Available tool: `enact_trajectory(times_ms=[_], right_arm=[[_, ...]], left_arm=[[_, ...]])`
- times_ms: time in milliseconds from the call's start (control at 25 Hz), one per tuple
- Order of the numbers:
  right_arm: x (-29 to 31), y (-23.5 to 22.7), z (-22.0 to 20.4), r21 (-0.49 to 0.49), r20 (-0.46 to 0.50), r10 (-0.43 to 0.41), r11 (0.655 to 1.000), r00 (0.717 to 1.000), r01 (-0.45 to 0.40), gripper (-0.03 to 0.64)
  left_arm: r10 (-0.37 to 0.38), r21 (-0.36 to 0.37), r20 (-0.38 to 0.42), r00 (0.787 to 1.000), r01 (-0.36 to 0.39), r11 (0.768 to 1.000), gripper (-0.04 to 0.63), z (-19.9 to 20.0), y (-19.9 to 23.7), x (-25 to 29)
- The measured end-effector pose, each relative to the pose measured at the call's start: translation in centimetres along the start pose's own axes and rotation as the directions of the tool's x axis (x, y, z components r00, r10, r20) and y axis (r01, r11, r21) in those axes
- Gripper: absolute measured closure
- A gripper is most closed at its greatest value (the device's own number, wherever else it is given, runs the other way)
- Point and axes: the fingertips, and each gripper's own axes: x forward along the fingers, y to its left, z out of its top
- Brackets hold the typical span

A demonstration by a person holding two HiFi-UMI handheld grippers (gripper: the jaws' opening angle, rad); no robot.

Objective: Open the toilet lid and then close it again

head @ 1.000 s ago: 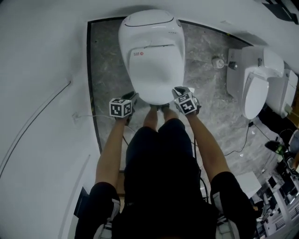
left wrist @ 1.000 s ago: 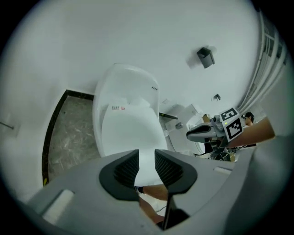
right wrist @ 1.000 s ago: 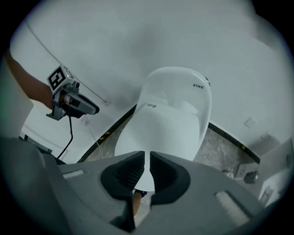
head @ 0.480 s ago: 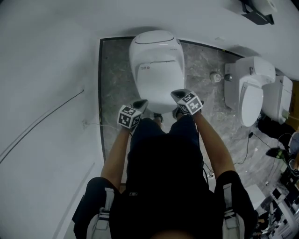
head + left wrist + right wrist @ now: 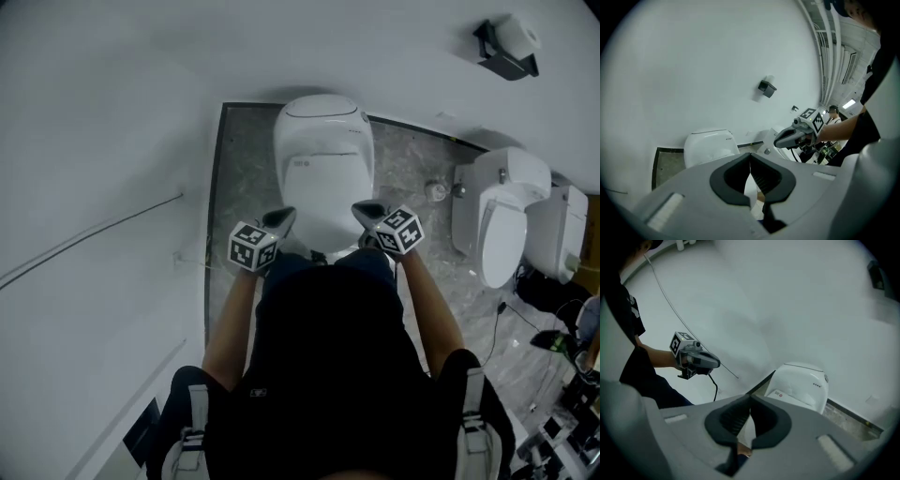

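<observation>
The white toilet (image 5: 323,169) stands against the wall on a grey marble floor, its lid (image 5: 323,192) lying down flat. My left gripper (image 5: 281,218) hovers above and just left of the bowl's front, and my right gripper (image 5: 367,212) hovers just right of it. Neither touches the toilet. In the left gripper view the left gripper (image 5: 750,157) is shut with nothing between its pads, the toilet (image 5: 710,145) beyond it. In the right gripper view the right gripper (image 5: 750,399) is likewise shut and empty, with the toilet (image 5: 801,383) ahead.
A second toilet (image 5: 502,225) and a third fixture (image 5: 562,234) stand to the right. A small black-and-white box (image 5: 506,42) hangs on the wall above them. A thin cable (image 5: 94,234) runs along the white surface at left. Cables and clutter lie at the bottom right.
Both grippers have lifted up from the front rim of the lid, and the head view has pulled back from the toilet. The lid stays down.
</observation>
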Motion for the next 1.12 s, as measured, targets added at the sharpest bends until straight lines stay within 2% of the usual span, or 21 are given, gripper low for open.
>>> enact_trajectory(times_ms=[240, 400, 880, 1120], right_arm=[[-1.6, -0.5, 3.1, -0.132, 0.003, -0.064, 0.989, 0.998, 0.064, 0.614], [-1.2, -0.3, 3.7, -0.192, -0.023, -0.064, 0.980, 0.998, 0.059, 0.614], [-1.8, 0.9, 4.7, -0.207, 0.009, -0.082, 0.975, 0.997, 0.082, 0.614], [-1.4, 2.7, 4.0, -0.217, -0.011, -0.068, 0.974, 0.998, 0.064, 0.614]], left_arm=[[-0.005, 0.015, 0.037, 0.999, 0.004, 1.000, 0.583, 1.8, -1.9, 0.9], [0.007, -0.014, 0.057, 0.998, -0.006, 1.000, 0.583, 1.7, -2.6, 1.4], [-0.029, 0.019, 0.081, 0.996, 0.028, 0.999, 0.583, 2.6, -3.8, 2.4], [-0.055, 0.025, 0.077, 0.996, 0.053, 0.998, 0.583, 1.8, -4.5, 1.8]])
